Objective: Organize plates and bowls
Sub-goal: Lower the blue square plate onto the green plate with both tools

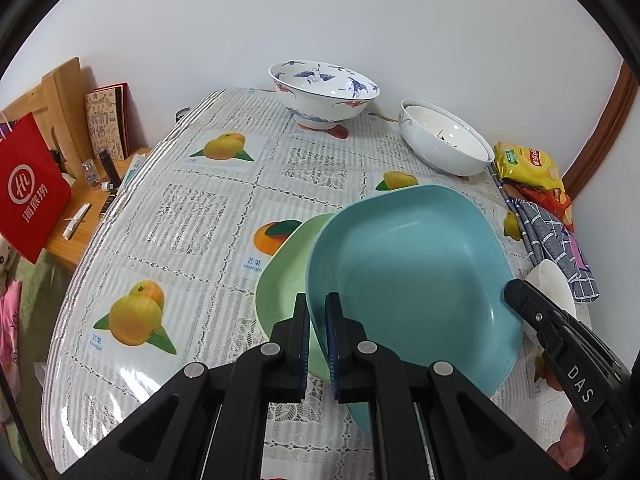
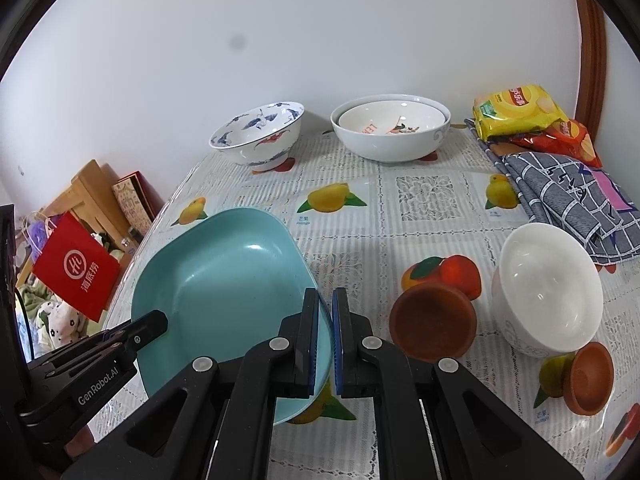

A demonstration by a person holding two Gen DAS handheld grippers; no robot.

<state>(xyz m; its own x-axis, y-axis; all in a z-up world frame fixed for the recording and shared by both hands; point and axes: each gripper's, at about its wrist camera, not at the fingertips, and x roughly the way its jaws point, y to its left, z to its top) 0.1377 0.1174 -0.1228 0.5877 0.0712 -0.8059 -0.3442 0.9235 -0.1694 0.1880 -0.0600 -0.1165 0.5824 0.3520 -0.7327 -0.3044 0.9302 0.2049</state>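
The left gripper (image 1: 318, 344) pinches the left rim of the square teal plastic plate (image 1: 408, 276), tilted over a pale green square plate (image 1: 280, 292); the right gripper (image 2: 325, 344) clamps its right rim, left of a brown clay saucer (image 2: 434, 322)

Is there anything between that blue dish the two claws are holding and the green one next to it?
Nothing visible. The blue plate, pinched at its rim by the left claw and right claw, already overlaps the green plate, with only bare tablecloth around.
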